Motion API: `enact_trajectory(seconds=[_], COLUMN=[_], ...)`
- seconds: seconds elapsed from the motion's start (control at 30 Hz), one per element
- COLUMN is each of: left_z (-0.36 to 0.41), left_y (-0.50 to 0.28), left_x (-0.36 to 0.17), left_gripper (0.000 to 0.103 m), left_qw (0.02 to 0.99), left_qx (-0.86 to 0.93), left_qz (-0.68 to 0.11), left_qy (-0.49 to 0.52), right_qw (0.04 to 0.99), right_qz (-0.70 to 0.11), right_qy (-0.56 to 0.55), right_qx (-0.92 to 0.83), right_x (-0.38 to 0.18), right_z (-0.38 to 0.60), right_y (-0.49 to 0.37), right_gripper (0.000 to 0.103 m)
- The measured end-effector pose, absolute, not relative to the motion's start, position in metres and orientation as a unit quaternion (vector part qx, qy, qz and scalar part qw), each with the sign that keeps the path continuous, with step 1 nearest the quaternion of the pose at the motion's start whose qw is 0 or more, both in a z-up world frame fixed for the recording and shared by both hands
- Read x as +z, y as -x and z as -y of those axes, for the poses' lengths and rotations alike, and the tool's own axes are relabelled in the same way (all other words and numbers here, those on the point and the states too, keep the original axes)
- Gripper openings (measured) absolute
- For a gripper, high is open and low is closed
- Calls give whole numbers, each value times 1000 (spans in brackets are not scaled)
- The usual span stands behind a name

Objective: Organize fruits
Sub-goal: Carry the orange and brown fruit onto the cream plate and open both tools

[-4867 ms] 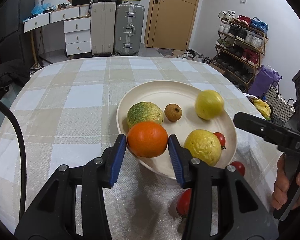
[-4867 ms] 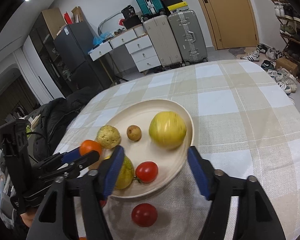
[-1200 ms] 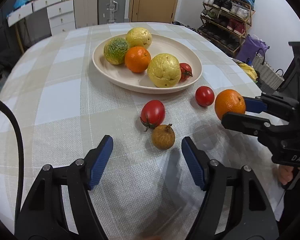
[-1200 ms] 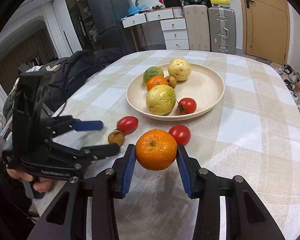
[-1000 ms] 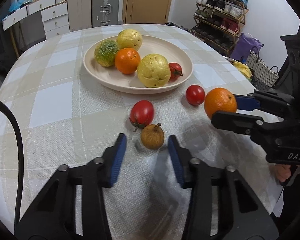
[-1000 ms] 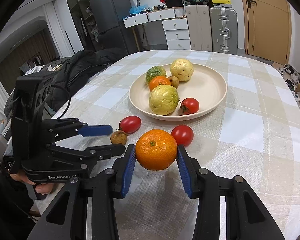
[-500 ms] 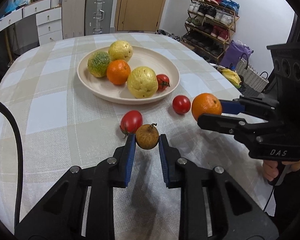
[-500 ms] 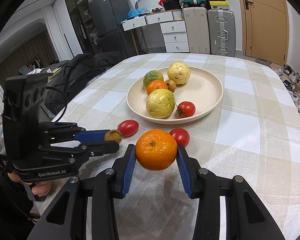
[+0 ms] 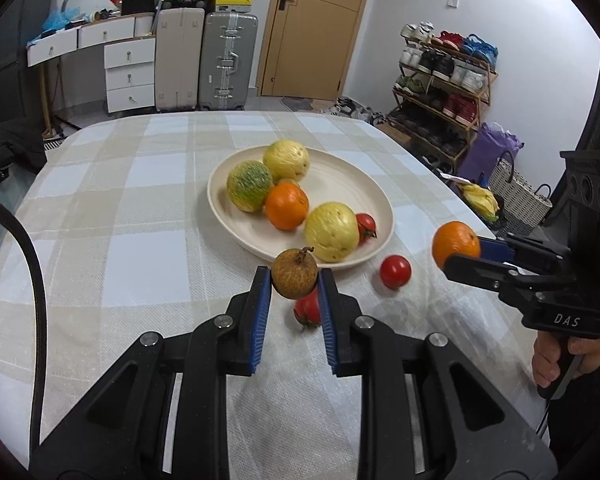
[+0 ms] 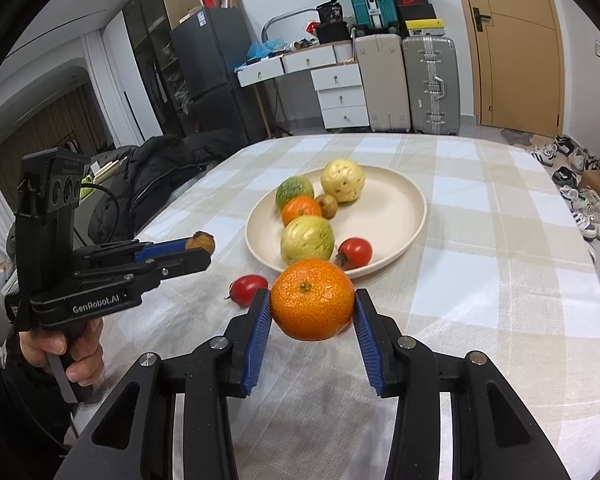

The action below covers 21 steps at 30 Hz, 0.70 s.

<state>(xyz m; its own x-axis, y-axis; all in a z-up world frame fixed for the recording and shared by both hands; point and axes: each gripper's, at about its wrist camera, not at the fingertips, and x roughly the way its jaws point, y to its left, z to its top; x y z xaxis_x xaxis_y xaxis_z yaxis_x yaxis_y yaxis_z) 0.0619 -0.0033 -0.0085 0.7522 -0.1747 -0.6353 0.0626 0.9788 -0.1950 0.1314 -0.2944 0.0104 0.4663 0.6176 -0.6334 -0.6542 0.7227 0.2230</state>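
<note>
longan (image 9: 294,274) now lifted, orange (image 10: 312,299) seemingly unmoved

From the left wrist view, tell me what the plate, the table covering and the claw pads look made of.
Plate: looks like matte cream ceramic or melamine; smooth, no glare, thick rolled rim. Cannot tell which.
Table covering: woven cloth; beige and white checks, visible thread texture, soft wrinkles.
Left claw pads: likely blue rubber or soft plastic; fine ribbing, dull surface, on black rigid plastic arms.
</note>
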Motion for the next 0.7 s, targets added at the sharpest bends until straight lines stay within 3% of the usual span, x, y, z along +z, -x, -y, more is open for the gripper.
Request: enact_trajectory(seconds=[0.7], left_z=[-8], left_y=[-101], left_x=[6], left_gripper=[21], left_qw=[946], left_qx=[-25], left_qz=[-313], left_qy=[83], right_qw=[884], right_qz=[-327], right_qy=[-21], right_qx=[335], right_x=[33], right_z=[309], right_y=[-170], right_gripper=[42])
